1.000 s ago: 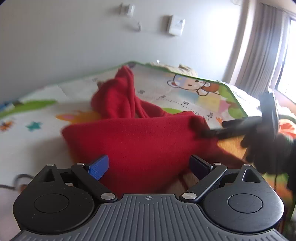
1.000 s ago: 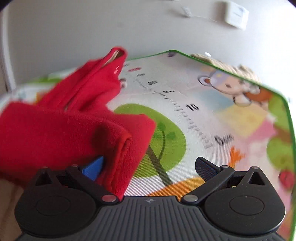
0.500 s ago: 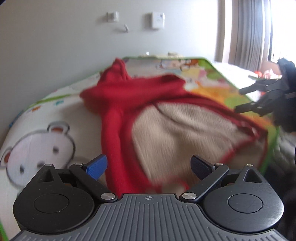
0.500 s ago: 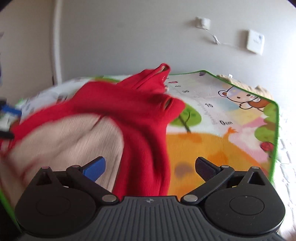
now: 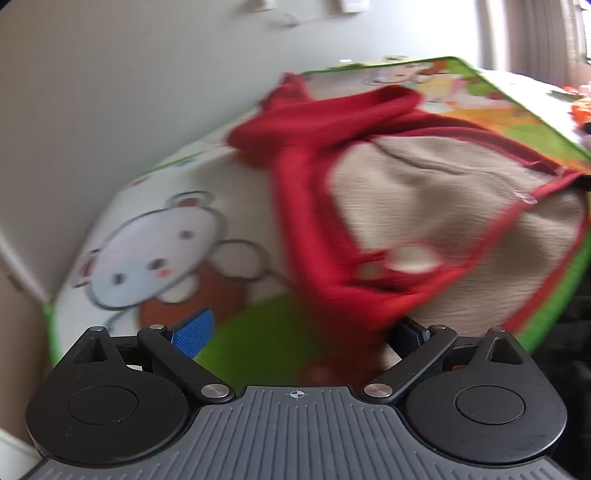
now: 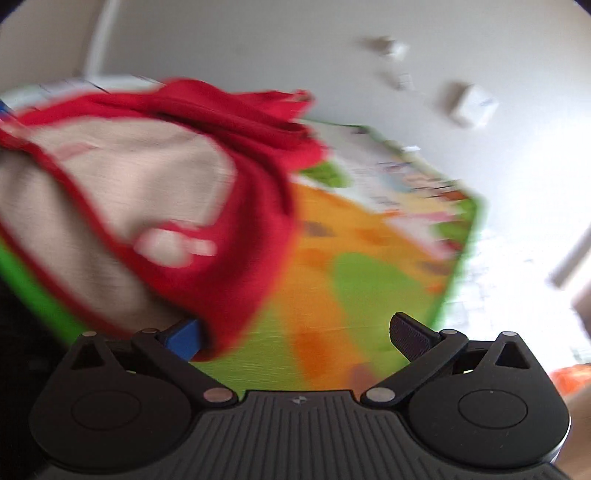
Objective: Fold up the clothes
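Observation:
A red garment (image 5: 314,206) with a beige inner side (image 5: 436,195) lies spread on the cartoon play mat (image 5: 155,236), its red sleeves bunched toward the wall. My left gripper (image 5: 299,332) is open at the garment's near left edge, where red cloth overlaps the dark right fingertip (image 5: 406,330). In the right wrist view the same garment (image 6: 255,206) fills the left half, beige side (image 6: 122,184) up. My right gripper (image 6: 295,336) is open, its blue left fingertip (image 6: 183,338) against the red hem. Both views are motion-blurred.
The mat (image 6: 369,280) lies on a bed against a white wall with sockets (image 6: 469,105). Its green border (image 5: 546,306) marks the near edge. A curtain (image 5: 535,33) hangs at the far right, with bright white bedding (image 6: 498,277) beyond the mat.
A second ago only the garment's red side showed close up. Its beige inside now faces up, and both grippers have pulled back and swung apart toward its near corners. Both stayed open.

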The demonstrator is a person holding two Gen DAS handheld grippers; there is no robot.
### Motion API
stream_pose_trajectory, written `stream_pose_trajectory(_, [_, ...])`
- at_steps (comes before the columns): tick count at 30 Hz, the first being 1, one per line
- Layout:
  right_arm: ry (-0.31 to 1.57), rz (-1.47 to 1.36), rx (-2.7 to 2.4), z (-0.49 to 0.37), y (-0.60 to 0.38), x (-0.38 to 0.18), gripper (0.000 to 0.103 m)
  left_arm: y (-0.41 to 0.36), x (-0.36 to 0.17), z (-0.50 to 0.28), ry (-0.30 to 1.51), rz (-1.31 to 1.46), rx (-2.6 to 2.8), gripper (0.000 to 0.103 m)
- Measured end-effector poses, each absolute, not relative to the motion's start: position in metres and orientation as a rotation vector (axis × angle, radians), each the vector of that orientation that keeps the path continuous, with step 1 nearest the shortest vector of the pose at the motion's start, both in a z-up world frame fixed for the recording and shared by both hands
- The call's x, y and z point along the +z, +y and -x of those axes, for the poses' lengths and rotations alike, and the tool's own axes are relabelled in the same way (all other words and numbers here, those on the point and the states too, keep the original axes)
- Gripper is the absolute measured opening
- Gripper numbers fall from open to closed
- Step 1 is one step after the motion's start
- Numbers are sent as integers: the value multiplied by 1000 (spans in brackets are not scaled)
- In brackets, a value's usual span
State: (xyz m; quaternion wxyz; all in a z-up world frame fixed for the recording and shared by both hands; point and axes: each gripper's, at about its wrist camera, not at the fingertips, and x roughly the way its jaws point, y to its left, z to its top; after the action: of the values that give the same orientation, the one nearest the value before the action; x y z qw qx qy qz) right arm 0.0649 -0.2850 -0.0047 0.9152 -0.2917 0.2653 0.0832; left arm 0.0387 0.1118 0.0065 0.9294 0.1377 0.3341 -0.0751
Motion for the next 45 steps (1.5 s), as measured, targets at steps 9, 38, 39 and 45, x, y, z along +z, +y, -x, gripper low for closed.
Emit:
stream_pose_trajectory(9, [519,377,232,-54,-318,45,103,148,51,-14,592,-223,-64,101])
stream_pose_trajectory(38, [573,147,65,-335,-287,49,103,157,53,-283,622,-168,-56,103])
stream_pose_trajectory(39, [605,155,54,-345,-284,39,103,157,44,-288,645,-157,-62,103])
stream_pose_trajectory(45, [713,76,61,-359,-284,-1,103,181,37,-291,691,-3,-147,102])
